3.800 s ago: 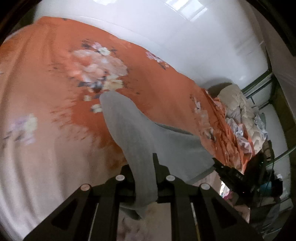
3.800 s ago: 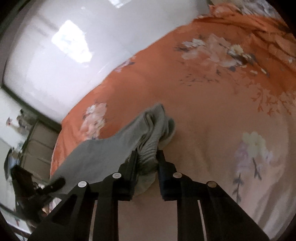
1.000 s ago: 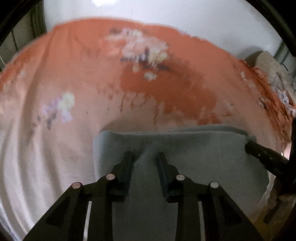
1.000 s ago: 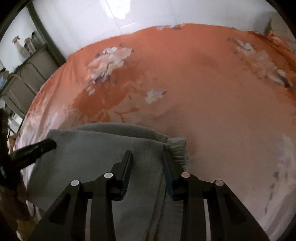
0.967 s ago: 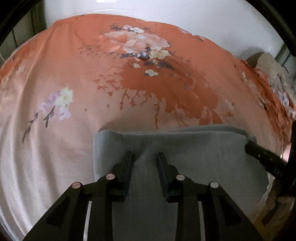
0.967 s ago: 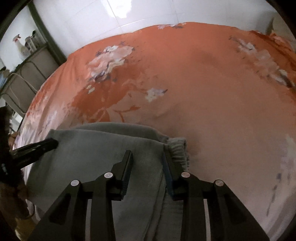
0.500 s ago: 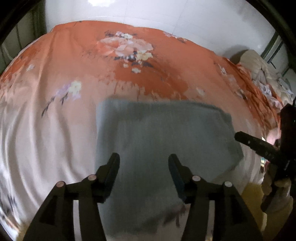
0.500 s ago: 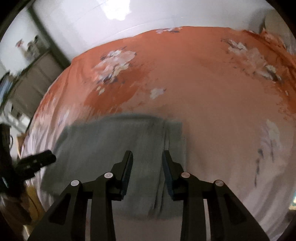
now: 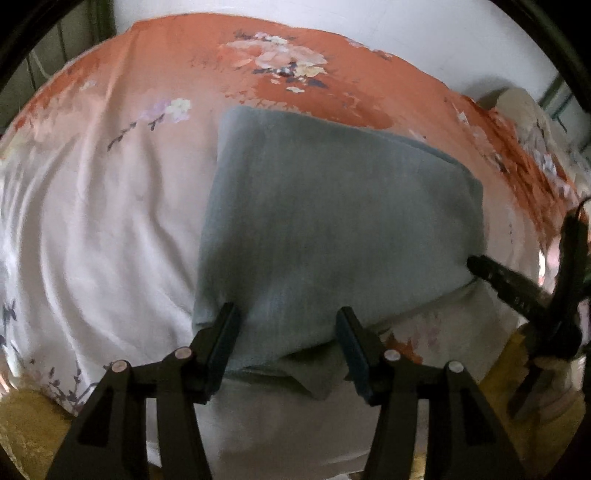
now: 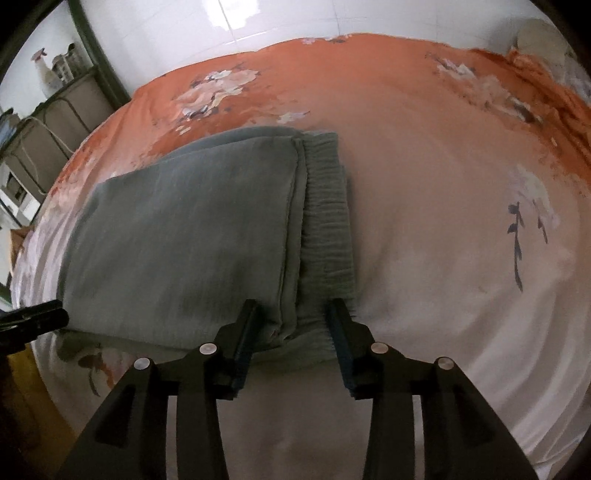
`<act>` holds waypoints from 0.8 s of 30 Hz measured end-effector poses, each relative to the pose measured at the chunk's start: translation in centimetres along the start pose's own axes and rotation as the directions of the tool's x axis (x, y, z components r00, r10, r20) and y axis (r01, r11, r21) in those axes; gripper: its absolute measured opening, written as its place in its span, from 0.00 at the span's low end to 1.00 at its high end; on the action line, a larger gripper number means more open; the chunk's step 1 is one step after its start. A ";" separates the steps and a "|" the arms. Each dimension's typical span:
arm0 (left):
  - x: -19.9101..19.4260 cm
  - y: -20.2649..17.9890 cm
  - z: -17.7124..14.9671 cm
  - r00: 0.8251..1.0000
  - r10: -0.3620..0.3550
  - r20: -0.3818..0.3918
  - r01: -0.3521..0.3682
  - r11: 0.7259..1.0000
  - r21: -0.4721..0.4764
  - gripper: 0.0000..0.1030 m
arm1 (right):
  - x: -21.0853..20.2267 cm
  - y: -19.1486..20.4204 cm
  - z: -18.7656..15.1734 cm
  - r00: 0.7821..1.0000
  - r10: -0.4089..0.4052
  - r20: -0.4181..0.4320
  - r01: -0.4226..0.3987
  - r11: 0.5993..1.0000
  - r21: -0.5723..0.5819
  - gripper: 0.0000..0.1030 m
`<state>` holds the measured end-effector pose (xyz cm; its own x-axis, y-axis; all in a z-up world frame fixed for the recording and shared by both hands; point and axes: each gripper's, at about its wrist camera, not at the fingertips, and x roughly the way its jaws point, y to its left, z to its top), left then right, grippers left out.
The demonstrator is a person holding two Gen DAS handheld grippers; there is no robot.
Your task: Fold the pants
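The grey pants (image 9: 332,229) lie folded into a flat rectangle on the orange and white floral bedspread (image 9: 110,206). In the right wrist view the pants (image 10: 192,229) show their elastic waistband (image 10: 328,225) along the right side. My left gripper (image 9: 286,332) is open and empty above the near edge of the fold. My right gripper (image 10: 290,325) is open and empty above the near waistband corner. The right gripper's finger (image 9: 506,280) shows at the right of the left wrist view, and the left gripper's finger (image 10: 33,317) shows at the left of the right wrist view.
A white tiled wall (image 10: 258,22) runs behind the bed. A metal shelf rack with bottles (image 10: 55,88) stands at the left. A rumpled quilt and pillow (image 9: 535,122) lie at the bed's right end. The bed's near edge is just below both grippers.
Both grippers have let go of the pants, opened wide and pulled back and up from the bed. The pants now lie folded flat.
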<state>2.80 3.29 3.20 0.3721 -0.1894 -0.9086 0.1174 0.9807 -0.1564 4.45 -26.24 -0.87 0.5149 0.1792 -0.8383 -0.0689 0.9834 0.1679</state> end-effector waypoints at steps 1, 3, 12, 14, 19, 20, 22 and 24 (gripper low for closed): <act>-0.4 -0.5 -0.2 1.000 0.029 0.007 -0.030 0.999 0.025 0.56 | -0.1 0.2 -0.1 1.000 -0.012 0.007 0.012 1.000 -0.002 0.39; -1.3 -1.2 -0.3 0.997 0.068 0.045 -0.071 0.995 0.068 0.57 | -0.7 0.4 0.0 1.000 -0.028 -0.003 0.028 0.999 0.034 0.39; -1.1 -2.6 1.4 0.993 0.058 0.104 -0.068 0.993 0.095 0.68 | -4.2 3.9 1.2 0.999 0.010 0.049 -0.009 1.000 -0.021 0.39; -0.5 -2.1 1.5 0.995 0.060 0.085 -0.066 0.996 0.060 0.68 | -3.3 3.9 0.7 1.000 0.000 0.022 0.000 1.000 -0.005 0.39; 0.7 -0.7 1.3 0.997 0.047 0.061 -0.047 0.999 0.001 0.68 | -0.7 3.1 -0.2 0.998 -0.058 -0.029 0.058 0.998 -0.013 0.43; 0.8 -0.5 1.2 0.998 0.039 0.058 -0.039 0.999 -0.007 0.68 | -0.6 2.9 -0.4 0.998 -0.051 -0.022 0.051 0.999 -0.011 0.43; 1.0 -0.4 1.2 0.998 0.035 0.056 -0.034 0.999 -0.012 0.68 | -0.5 2.6 -0.8 0.999 -0.031 -0.006 0.031 0.999 0.005 0.49; 1.0 -0.3 1.1 0.998 0.032 0.059 -0.032 0.999 -0.013 0.68 | -0.4 2.6 -0.9 1.000 -0.019 -0.005 0.019 1.000 0.010 0.54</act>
<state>4.18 2.70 2.76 0.4298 -0.1601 -0.8886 0.0933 0.9868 -0.1327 3.29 -23.69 -0.61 0.5119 0.1603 -0.8439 -0.0501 0.9863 0.1569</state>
